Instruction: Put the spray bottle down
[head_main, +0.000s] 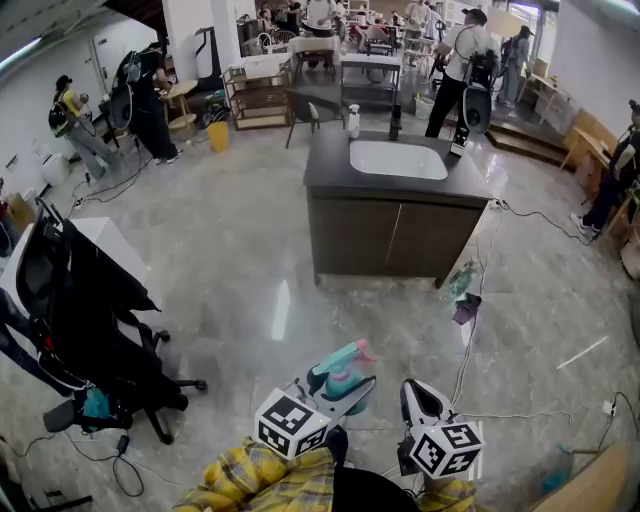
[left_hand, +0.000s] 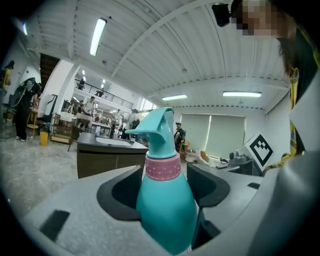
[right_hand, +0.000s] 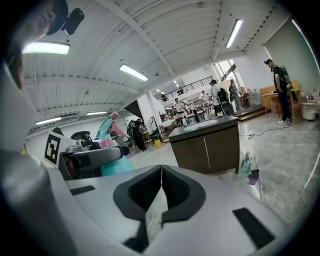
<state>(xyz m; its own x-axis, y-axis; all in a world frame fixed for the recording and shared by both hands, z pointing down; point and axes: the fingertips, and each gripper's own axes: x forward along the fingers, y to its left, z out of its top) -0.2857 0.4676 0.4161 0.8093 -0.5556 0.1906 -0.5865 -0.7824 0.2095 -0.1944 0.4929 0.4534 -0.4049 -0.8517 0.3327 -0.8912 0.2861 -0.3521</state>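
My left tongs (head_main: 338, 392) are clamped on the bottle (left_hand: 165, 200), with the jaws pressing its teal belly from both sides just under the pink collar. The nozzle points toward 1 o'clock. My right tongs (right_hand: 161, 186) are closed on nothing, their pads meeting edge to edge, and they sit just beside the left pair at 3 o'clock.

The bottle is up in the air in front of my chest, and there is only floor (head_main: 240, 280) under it. The counter (head_main: 330, 165) with its sink (head_main: 397, 160) stands at 12 o'clock, well apart from me. I judge nothing is in reach to set the bottle on.

The main risk, as I see it, is letting go too soon. If the jaws open here, the bottle falls to the hard floor and may crack or roll off.

The grip is my second worry. The belly narrows toward the collar and the plastic looks smooth, so a jolt while I walk could make it creep out of the pads.

A cable (head_main: 468, 340) trails across the floor at 1 o'clock, between me and the counter, and I could catch a foot on it.

The bottle also leans in my hold. If it lands on an edge of its base, it may tip over.
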